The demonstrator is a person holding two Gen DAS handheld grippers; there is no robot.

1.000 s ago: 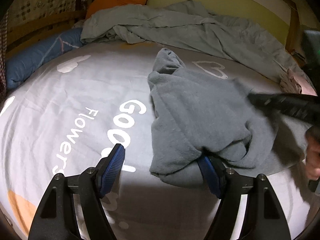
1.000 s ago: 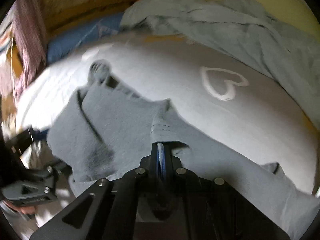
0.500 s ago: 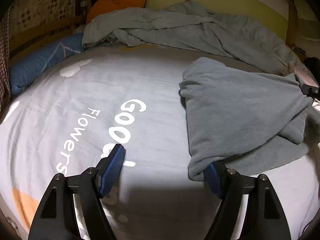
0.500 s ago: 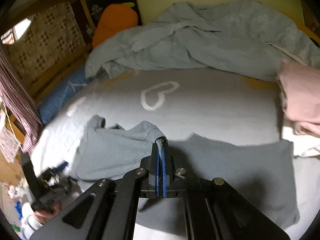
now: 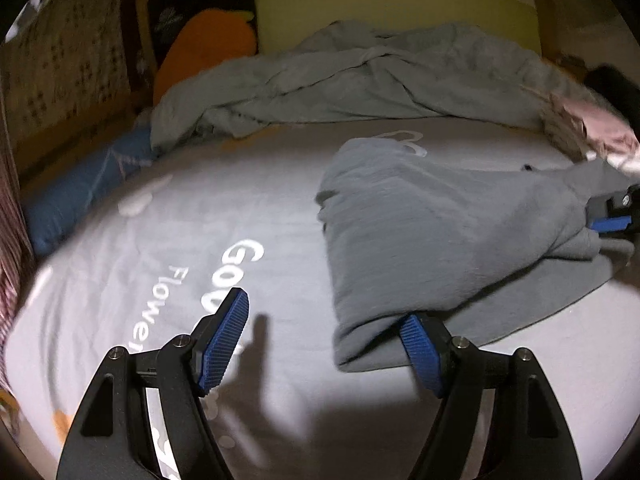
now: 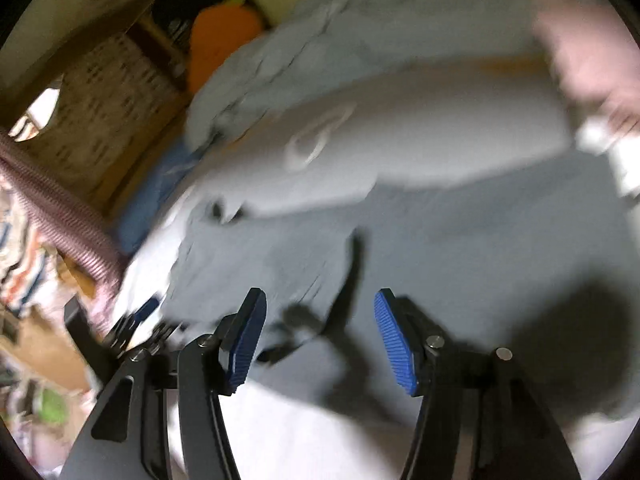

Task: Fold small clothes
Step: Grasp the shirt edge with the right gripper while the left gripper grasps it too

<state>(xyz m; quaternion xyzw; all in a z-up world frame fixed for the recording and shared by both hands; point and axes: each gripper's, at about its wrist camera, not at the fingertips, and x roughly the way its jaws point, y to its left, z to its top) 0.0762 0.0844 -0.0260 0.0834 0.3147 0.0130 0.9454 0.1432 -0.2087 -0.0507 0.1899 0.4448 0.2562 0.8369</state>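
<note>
A grey fleece garment (image 5: 432, 224) lies folded over on the printed bed sheet (image 5: 168, 240). My left gripper (image 5: 324, 340) stands open at its near edge. The right fingertip (image 5: 420, 344) is tucked under the cloth's fold and the left one rests apart over the sheet. My right gripper (image 5: 612, 216) shows at the garment's right corner. In the blurred right wrist view the right gripper (image 6: 320, 340) hangs just above the garment (image 6: 440, 240) with its jaws opening. No cloth is pressed between its pads. The left gripper (image 6: 136, 320) is at lower left.
A crumpled grey-green blanket (image 5: 360, 80) fills the head of the bed. An orange cushion (image 5: 200, 48) and a blue bolster (image 5: 80, 192) lie at the left, along a wooden frame. Pink clothes (image 5: 588, 128) are piled at the right.
My right gripper carried a pinched corner of the garment across to the right, spreading the bunched cloth into a flat fold, then let it go as its jaws opened. The left gripper shifted slightly, still open.
</note>
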